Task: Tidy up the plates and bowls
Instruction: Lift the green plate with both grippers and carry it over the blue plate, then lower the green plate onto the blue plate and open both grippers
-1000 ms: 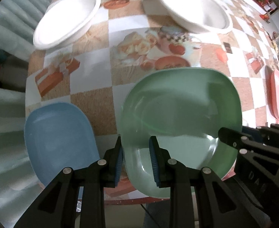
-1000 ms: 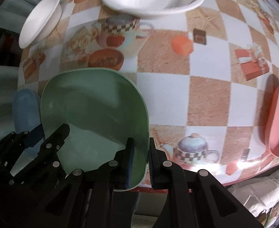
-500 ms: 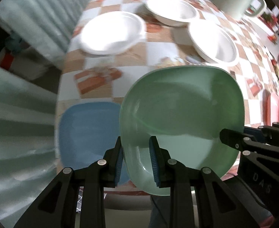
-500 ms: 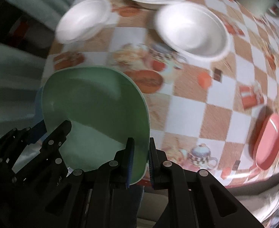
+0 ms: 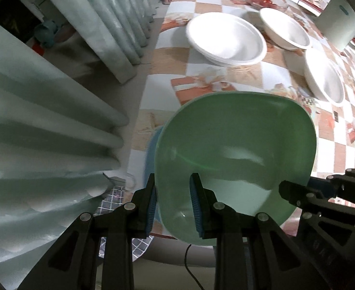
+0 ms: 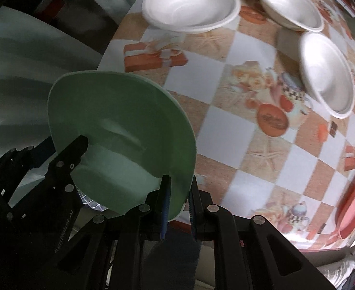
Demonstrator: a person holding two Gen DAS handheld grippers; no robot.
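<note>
Lifted off the counter since a second ago, the green plate now hangs over the blue plate. Left claw and right claw pinch its opposite rims; stacking means lowering straight down.

A home dining area is suggested. The tabletop is covered with a checked oilcloth printed with teapots, gift boxes and starfish. White bowls are set out on the tabletop, and a pale mug is seen at its far side. Pale pleated curtains are hung just beside the tabletop's left edge.
</note>
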